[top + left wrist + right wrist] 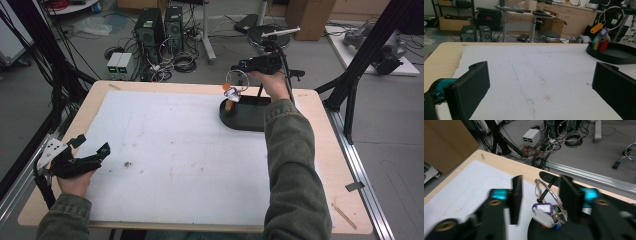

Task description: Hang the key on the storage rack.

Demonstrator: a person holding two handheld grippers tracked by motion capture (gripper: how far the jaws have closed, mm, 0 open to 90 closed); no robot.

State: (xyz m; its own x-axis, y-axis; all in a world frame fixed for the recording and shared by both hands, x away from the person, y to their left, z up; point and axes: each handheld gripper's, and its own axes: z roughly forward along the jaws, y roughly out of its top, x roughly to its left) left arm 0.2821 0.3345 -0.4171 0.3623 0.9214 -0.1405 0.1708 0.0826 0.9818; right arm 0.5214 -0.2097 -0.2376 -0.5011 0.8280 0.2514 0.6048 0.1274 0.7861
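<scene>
While the left gripper [87, 152] rests low at the near left corner of the desk [345, 170], its fingers [471, 87] stand wide apart with nothing between them, pointing across the white mat [175, 150]. That mat covers most of the desk and leaves a bare wooden strip along each edge. Between the two grippers it lies open, marked by a few dark specks and faint stains, so the whole middle and near part gives free room for moving.

At the far right, the right gripper [243, 64] is held up above a black tray [250, 120] that sits on the mat close to the desk's far right edge. A bunch of key tags [230, 97] on a large wire ring [236, 77] hangs over the tray's left end; in the left gripper view the ring loops over a thin rod and the orange, blue, yellow and red tags dangle just above the tray floor. In the right gripper view the right fingers [516, 195] are apart, partway open, with the ring and a black post [547, 188] showing in the gap and neither finger pressing on them. That view is blurred.

One purple tag [544, 208] has a white label window, but no writing on it can be read. Beyond the far edge the floor holds computer towers [160, 27], cables and a stool.
</scene>
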